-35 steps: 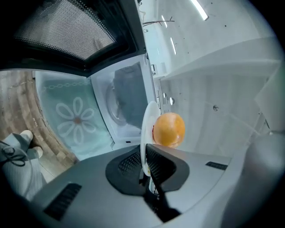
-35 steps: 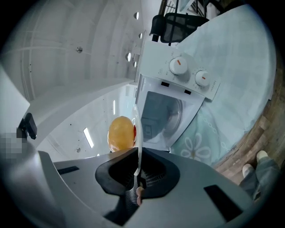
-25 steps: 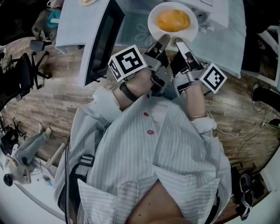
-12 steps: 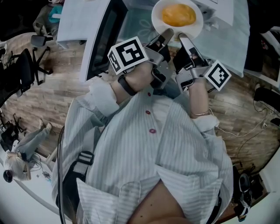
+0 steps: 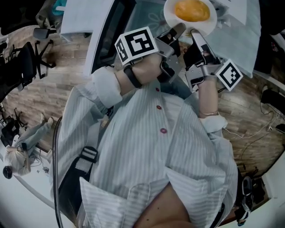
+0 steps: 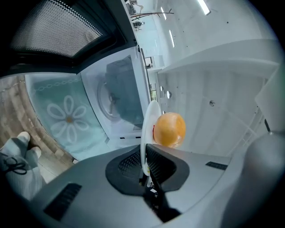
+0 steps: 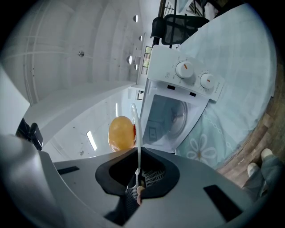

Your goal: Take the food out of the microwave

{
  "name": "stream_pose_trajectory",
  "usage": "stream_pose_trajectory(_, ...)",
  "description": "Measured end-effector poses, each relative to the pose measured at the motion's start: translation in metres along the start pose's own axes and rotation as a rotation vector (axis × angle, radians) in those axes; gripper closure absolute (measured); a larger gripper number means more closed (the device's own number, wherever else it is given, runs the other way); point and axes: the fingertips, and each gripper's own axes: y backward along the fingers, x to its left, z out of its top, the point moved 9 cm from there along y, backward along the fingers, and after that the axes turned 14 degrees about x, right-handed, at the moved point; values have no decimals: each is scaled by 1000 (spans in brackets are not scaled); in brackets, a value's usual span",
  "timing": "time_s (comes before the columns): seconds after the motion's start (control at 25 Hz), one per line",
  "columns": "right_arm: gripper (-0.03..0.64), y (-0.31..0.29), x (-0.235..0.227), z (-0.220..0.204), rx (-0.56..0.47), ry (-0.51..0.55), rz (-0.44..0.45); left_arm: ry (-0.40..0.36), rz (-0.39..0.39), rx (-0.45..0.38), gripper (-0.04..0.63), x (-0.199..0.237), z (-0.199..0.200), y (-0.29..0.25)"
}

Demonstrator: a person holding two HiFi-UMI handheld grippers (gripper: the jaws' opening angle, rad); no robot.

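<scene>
Grip status: left gripper (image 6: 146, 165) and right gripper (image 7: 137, 173) are both clamped on the near rim of one white plate (image 5: 169, 17). In each gripper view the thin rim sits pinched between the dark pads, so neither claw is empty.

Load: a round orange piece of food (image 5: 192, 10) lies loose on the plate, near its middle, with nothing holding it in place.

Position: the plate is held in the air, outside the microwave (image 7: 177, 105) and in front of its open cavity, above the teal flowered tablecloth (image 6: 62, 119). The open microwave door (image 5: 111, 33) stands to the left of the left gripper.

Judged hazards from this point:

- Tilt — both grips are on the same near edge, so the far side of the plate is unsupported. A drop of either wrist would likely tip the plate, and the rounded food could roll off.
- Slip — the pads hold only a narrow, smooth rim. Any jerk could let the rim slide out.
- Uneven motion — if one hand leads the other, the plate twists between the two grips.
- Collision — a sideways swing to the left could strike the door.
</scene>
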Motion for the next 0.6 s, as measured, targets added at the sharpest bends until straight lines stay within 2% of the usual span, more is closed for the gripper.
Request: stream_pose_trajectory(0.6, 574, 4, -1, 3, -38, 7, -29, -14, -10, 77, 569, 1, 6, -10)
